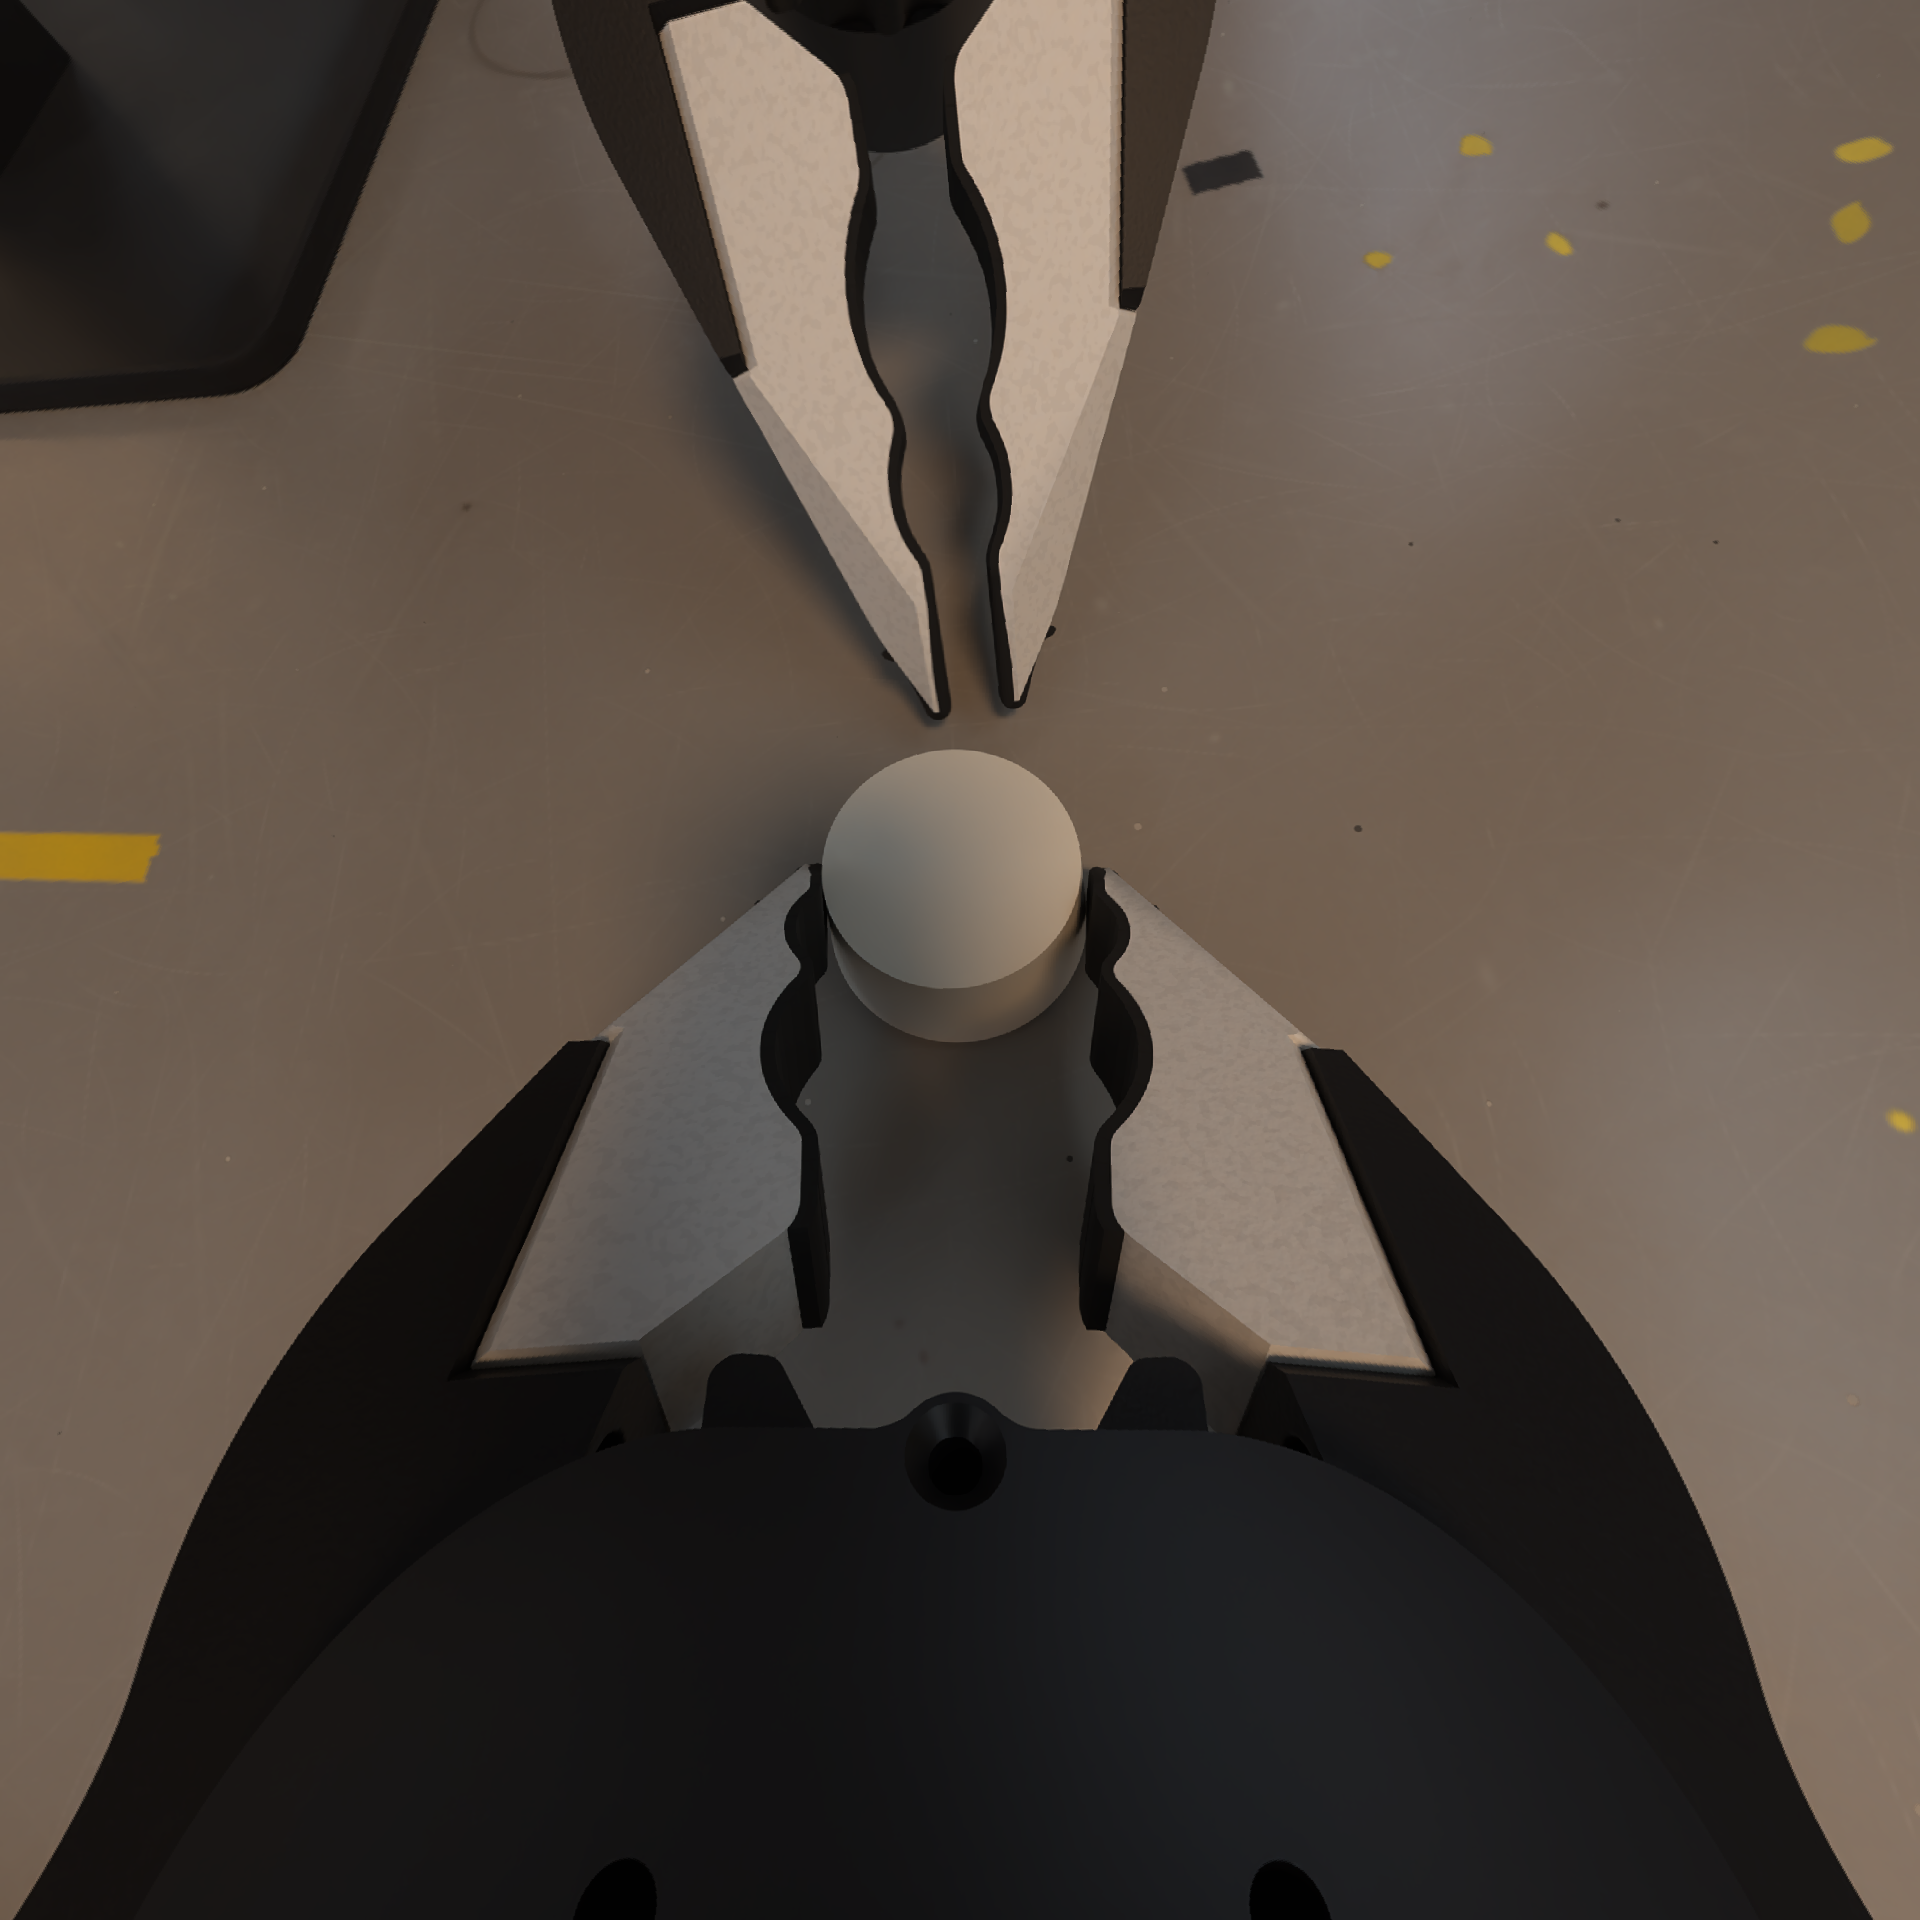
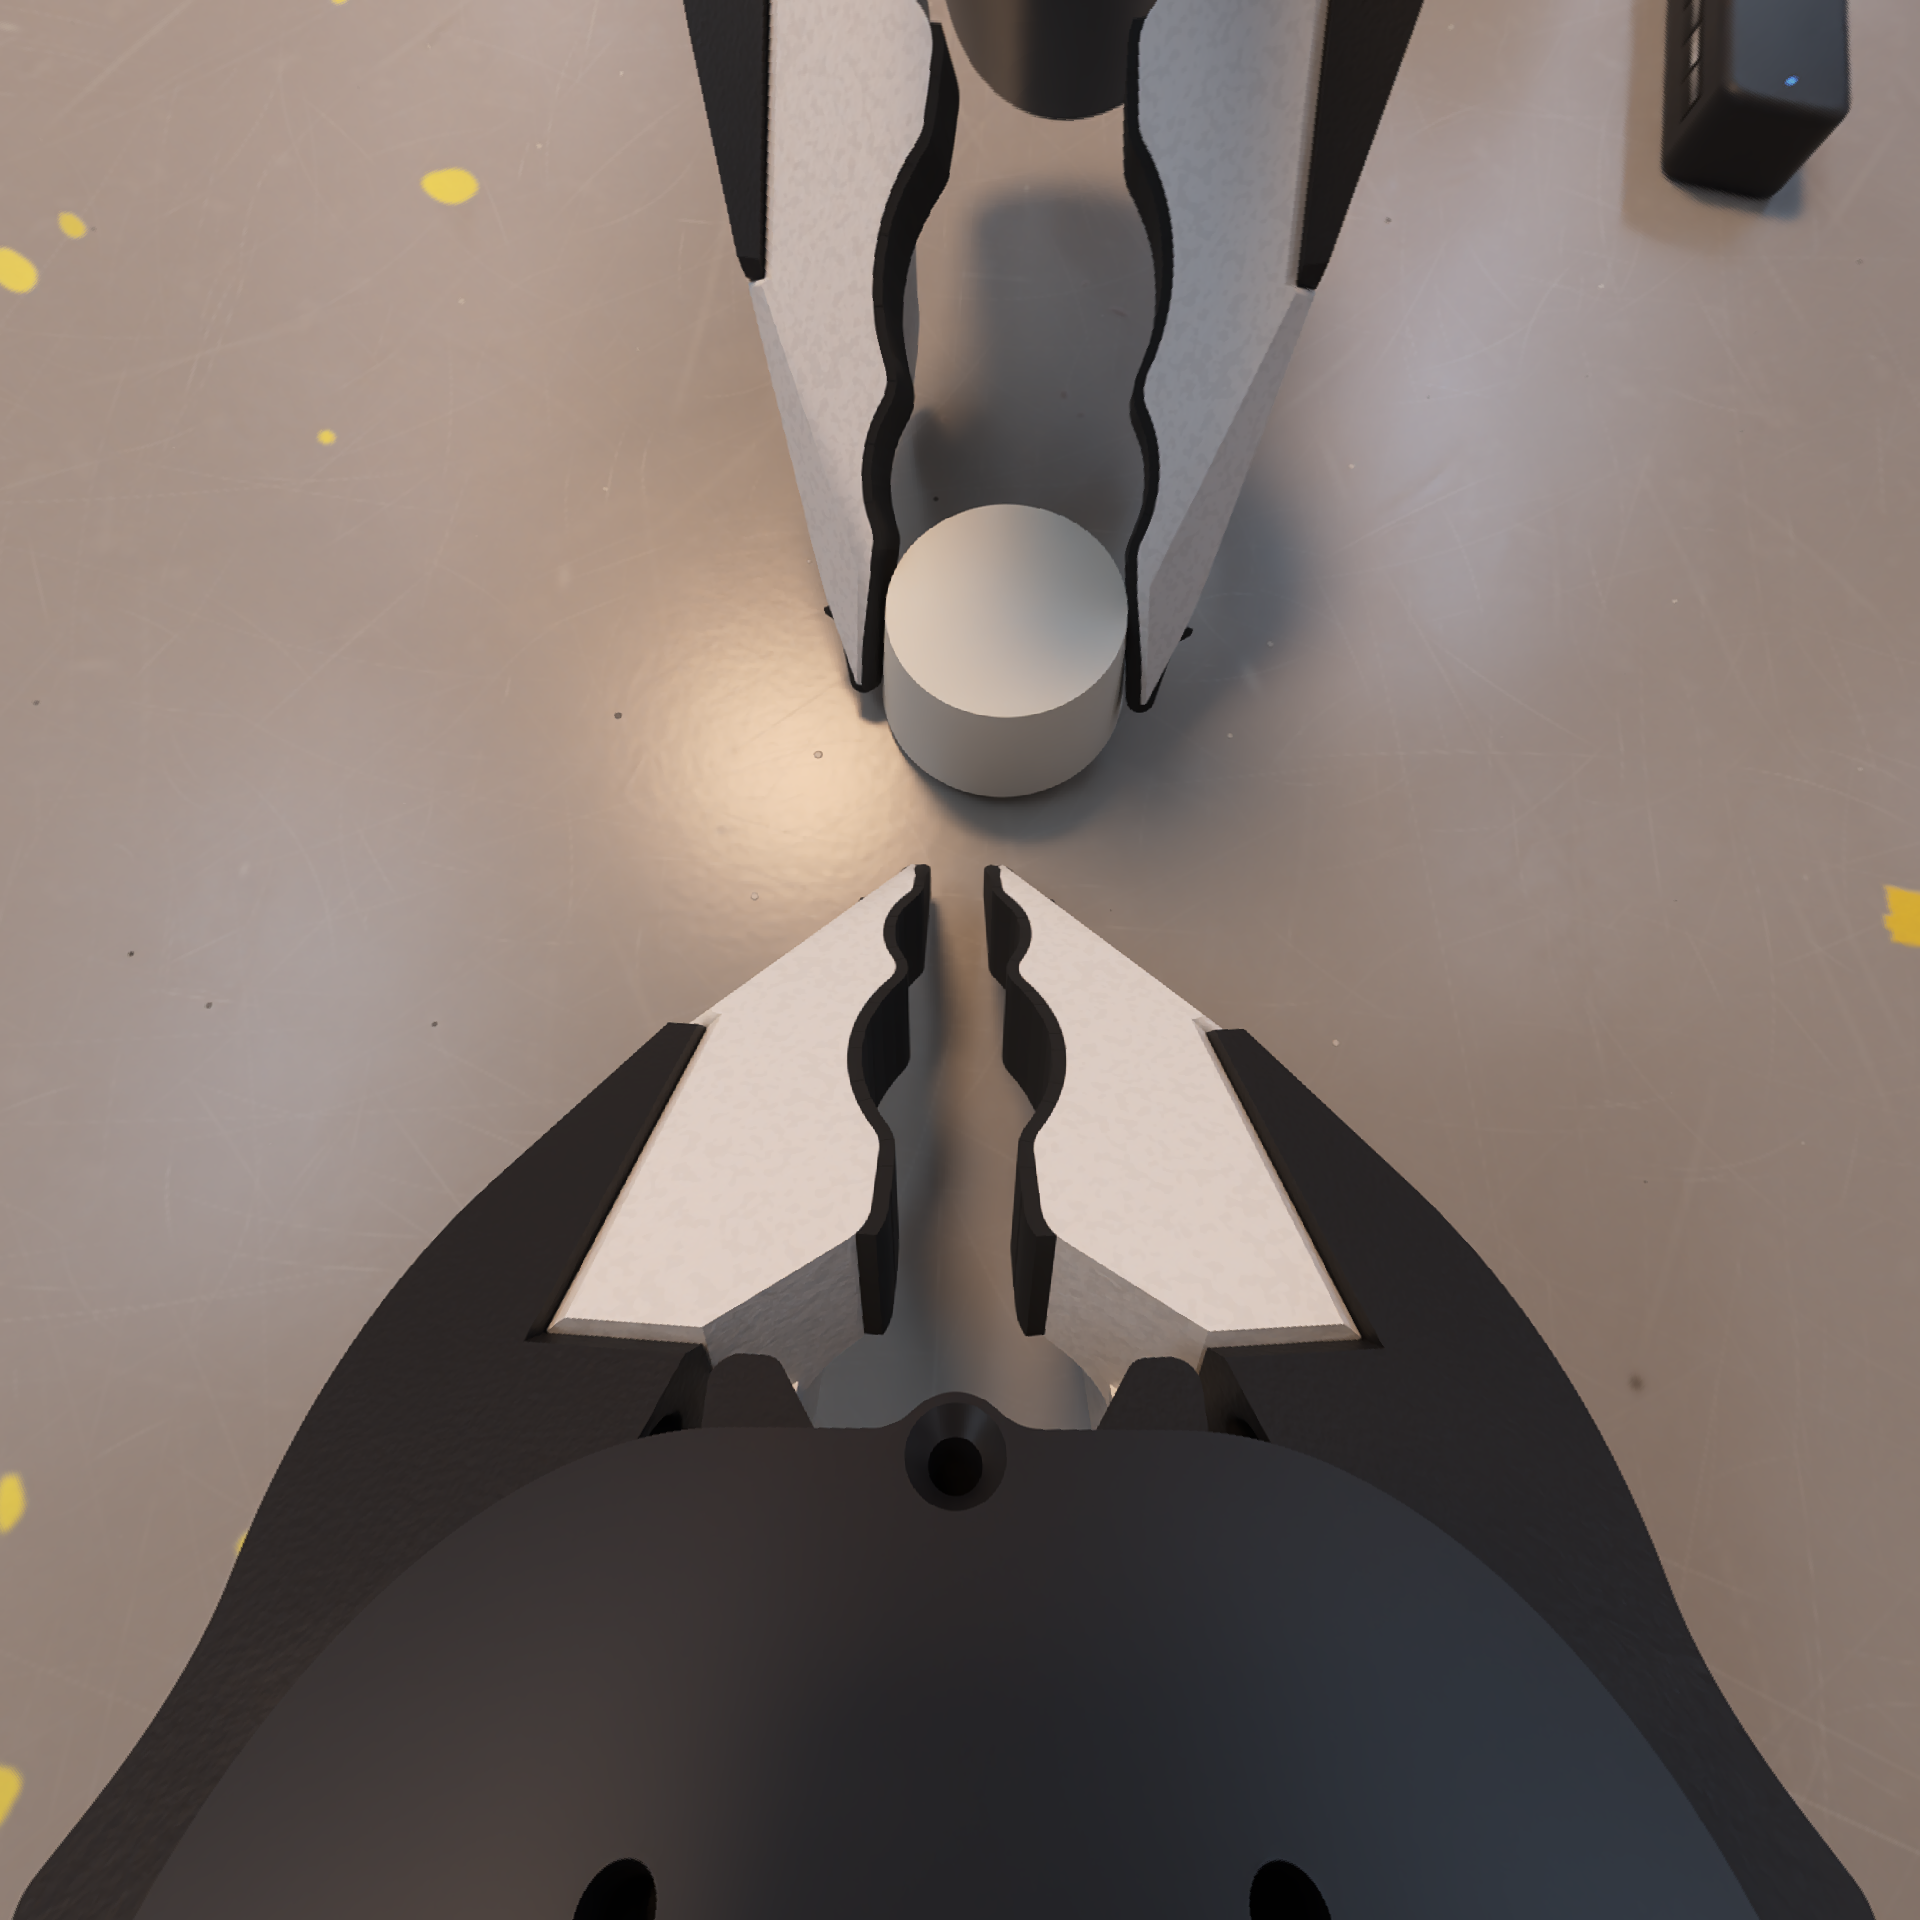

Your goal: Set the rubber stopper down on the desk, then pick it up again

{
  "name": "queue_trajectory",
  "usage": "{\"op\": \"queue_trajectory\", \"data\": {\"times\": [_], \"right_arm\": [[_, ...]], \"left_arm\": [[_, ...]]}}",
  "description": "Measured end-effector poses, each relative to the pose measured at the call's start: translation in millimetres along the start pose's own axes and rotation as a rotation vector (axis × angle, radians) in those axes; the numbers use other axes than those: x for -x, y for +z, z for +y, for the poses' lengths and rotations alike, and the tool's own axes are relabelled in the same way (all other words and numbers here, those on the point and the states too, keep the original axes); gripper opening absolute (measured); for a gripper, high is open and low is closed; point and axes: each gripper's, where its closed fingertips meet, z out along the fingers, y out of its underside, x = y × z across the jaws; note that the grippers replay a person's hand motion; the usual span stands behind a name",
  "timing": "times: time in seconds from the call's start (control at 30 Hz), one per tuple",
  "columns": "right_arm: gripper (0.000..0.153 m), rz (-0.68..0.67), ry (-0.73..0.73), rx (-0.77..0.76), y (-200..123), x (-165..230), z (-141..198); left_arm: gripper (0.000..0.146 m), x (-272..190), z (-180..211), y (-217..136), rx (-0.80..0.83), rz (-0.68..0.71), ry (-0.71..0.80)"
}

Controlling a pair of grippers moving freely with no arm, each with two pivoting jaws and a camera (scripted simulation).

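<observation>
We see our left gripper (image 1: 953,883) clamped around the pale grey round rubber stopper (image 1: 951,883), upright over the scuffed grey desk (image 1: 416,623); just beyond the stopper, our right gripper (image 2: 956,878) is nearly closed, empty.

1. The rubber stopper (image 1: 951,894) sits between the tips of the left gripper (image 1: 951,883), one fingertip touching each side, with its far half reaching out past the tips.
2. The stopper stands upright, flat face up, on the desk (image 1: 1455,727).
3. The right gripper (image 1: 974,710) faces the left one tip to tip, just beyond the stopper and apart from it.
4. Its jaws stand close together with only a narrow gap, nothing between them.
5. In the right wrist view, a box-shaped device (image 2: 1756,94) lies on the desk far ahead and to the right of the right gripper's jaws.
6. In the left wrist view, a flat slab (image 1: 156,197) lies far ahead and left of the left gripper's jaws.
</observation>
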Motion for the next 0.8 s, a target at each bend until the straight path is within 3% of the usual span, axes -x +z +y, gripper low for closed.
{"op": "queue_trajectory", "data": {"times": [0.13,0.8], "right_arm": [[0.000,0.002,-0.002,0.017,2.4,0.9,-1.2],[0.000,0.084,-0.102,-0.099,0.7,-3.6,-17.4]], "left_arm": [[0.050,0.0,0.0,0.0,0.000,0.000,-0.001],[0.050,-0.3,0.0,0.3,0.002,0.004,-0.009]]}}
